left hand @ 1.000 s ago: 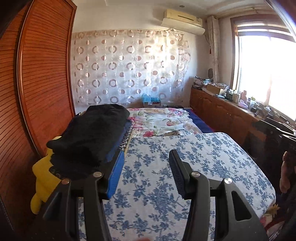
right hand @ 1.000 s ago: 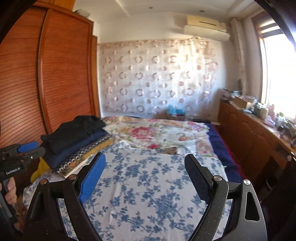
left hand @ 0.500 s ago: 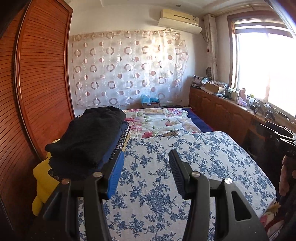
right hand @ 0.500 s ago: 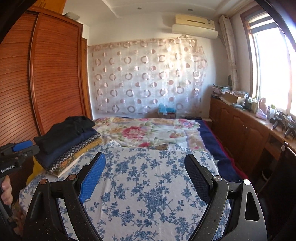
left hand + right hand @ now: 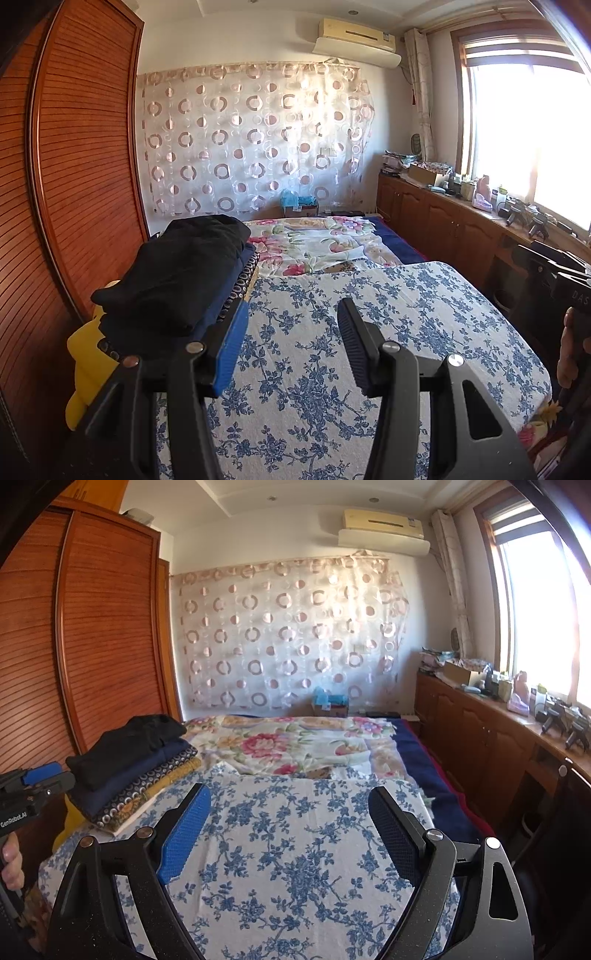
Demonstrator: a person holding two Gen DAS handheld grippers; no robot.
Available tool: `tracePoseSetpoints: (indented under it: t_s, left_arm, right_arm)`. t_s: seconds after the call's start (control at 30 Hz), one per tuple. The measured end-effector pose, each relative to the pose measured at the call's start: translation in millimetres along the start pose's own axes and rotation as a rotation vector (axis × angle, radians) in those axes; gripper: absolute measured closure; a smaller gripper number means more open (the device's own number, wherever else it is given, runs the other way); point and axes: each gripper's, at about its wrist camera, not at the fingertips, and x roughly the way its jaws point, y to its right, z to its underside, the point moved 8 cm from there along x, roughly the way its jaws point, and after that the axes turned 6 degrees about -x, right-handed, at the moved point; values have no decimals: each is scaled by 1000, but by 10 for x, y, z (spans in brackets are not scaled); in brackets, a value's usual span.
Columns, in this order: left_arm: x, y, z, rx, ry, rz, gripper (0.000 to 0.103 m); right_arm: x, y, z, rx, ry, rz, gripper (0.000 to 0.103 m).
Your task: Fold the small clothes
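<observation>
A stack of folded clothes (image 5: 177, 273) with a black garment on top lies at the bed's left side, by the wardrobe; the right wrist view shows the same stack (image 5: 125, 753). A blue-and-white floral cloth (image 5: 369, 332) is spread flat over the near part of the bed (image 5: 295, 849). My left gripper (image 5: 292, 314) hovers over this cloth, just right of the stack, jaws partly apart with nothing between them. My right gripper (image 5: 289, 794) stands wide open above the middle of the cloth, also empty.
A wooden louvred wardrobe (image 5: 74, 177) runs along the left. A yellow item (image 5: 85, 369) sits under the stack. A pink floral sheet (image 5: 295, 742) covers the far bed. A cluttered wooden cabinet (image 5: 480, 738) lines the right wall under the window. A hand (image 5: 11, 860) is at the left edge.
Both views have drifted only slightly. The jaws keep the same gaps and nothing on the bed has moved.
</observation>
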Motion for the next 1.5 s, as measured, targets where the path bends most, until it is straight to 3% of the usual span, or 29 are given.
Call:
tracePoseSetpoints:
  t_s: [1.5]
  left_arm:
    - [-100, 0, -87, 2, 17, 3, 53]
  right_arm:
    - [-41, 25, -33, 2, 8, 2, 14]
